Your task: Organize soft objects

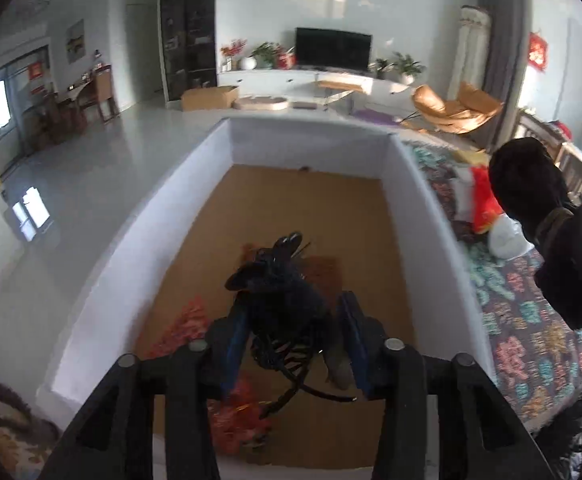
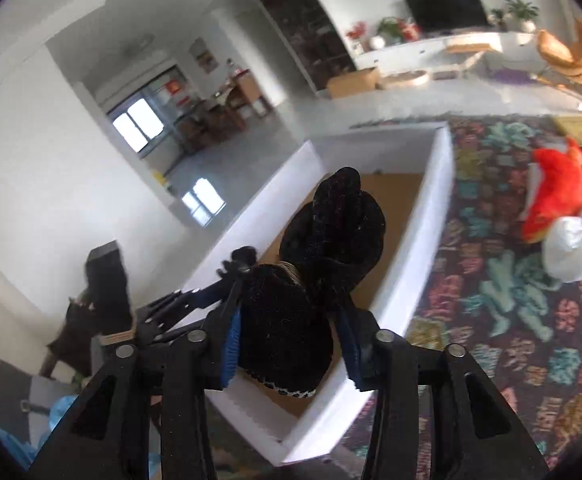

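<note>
My left gripper (image 1: 291, 312) is shut on a dark blue knitted bundle (image 1: 283, 300) with loose cords, held above the open white box (image 1: 107, 264). Orange-red soft items (image 1: 179, 326) lie on the box's brown floor. My right gripper (image 2: 287, 320) is shut on a black knit glove (image 2: 311, 272), held over the box's near rim (image 2: 431, 216). In the left wrist view the black glove (image 1: 531, 184) shows at the right over the patterned cover. A red soft item (image 2: 559, 192) and a white one (image 2: 579, 244) lie on that cover.
The box stands on a floral patterned cover (image 2: 511, 300). Beyond it are grey floor, a TV unit (image 1: 331, 80) with plants, a cardboard box (image 1: 209, 98) and an orange chair (image 1: 455, 108). The left gripper (image 2: 195, 300) shows at the box's left side.
</note>
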